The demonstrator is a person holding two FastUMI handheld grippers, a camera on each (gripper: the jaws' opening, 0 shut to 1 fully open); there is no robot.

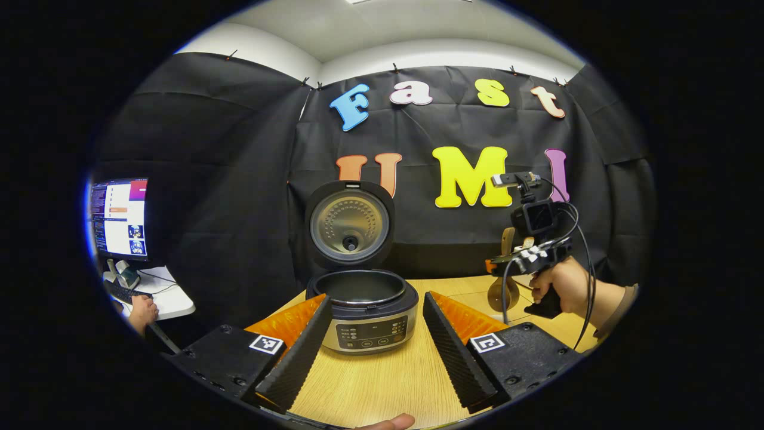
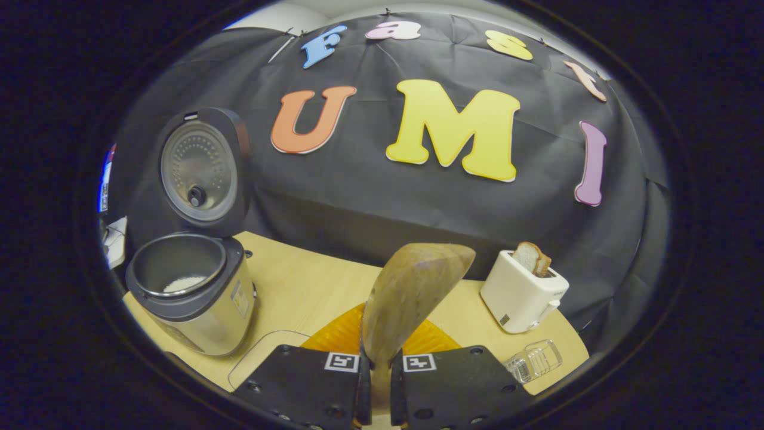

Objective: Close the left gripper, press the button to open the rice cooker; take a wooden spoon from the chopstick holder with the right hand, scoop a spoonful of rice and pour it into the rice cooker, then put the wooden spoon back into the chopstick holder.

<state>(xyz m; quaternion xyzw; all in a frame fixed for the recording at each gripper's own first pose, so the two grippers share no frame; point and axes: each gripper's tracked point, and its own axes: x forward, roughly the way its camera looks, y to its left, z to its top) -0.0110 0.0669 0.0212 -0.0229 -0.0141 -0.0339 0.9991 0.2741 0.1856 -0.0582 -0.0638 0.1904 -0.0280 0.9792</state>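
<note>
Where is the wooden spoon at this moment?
In the right gripper view, the wooden spoon is held between the right gripper fingers, bowl upward, between the rice cooker and the toaster.

My left gripper (image 1: 376, 340) has ribbed fingers (image 1: 295, 352) spread wide, with a square tag and screws on the block behind each. My right gripper (image 2: 377, 373) carries the same tags behind its jaws; black cables loop off its camera mount, and my sleeve (image 1: 624, 304) is tan.

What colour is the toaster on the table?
White, or off-white; the toaster shows best in the right gripper view, with bread in its slot.
</note>
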